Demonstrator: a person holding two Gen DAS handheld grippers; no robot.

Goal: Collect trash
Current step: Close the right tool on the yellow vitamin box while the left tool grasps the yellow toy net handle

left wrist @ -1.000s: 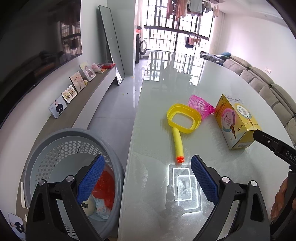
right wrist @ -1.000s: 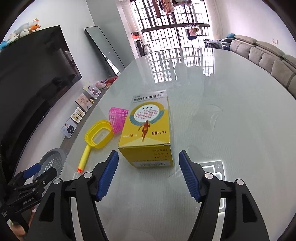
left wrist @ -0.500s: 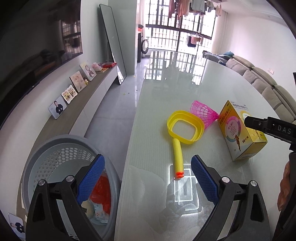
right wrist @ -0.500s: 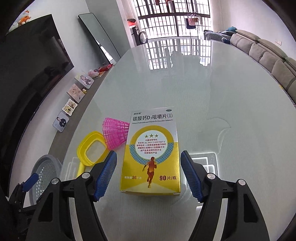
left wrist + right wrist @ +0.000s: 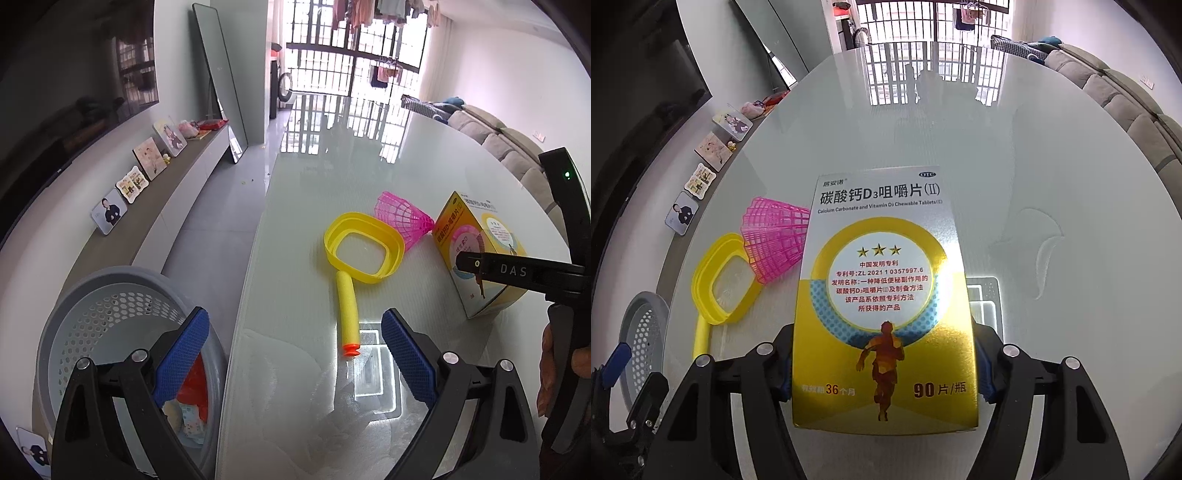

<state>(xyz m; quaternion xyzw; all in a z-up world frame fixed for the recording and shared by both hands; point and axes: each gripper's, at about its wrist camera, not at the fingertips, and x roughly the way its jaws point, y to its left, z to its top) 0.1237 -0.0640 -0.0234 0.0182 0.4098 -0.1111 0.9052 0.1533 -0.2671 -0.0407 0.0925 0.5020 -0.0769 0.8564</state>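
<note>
Now the right hand-held gripper (image 5: 884,363) straddles a glossy yellow carton (image 5: 884,295) (jaws closing), the left hand-held gripper (image 5: 293,354) gaping empty.

Pink shuttlecock (image 5: 774,242) tight against box (image 5: 882,295).

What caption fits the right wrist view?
Right claw straddles yellow tablet box on glass table.

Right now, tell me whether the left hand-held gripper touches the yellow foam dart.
Apart. Left wrist view: bare table separates the foam dart from both pads of the left hand-held gripper.
</note>
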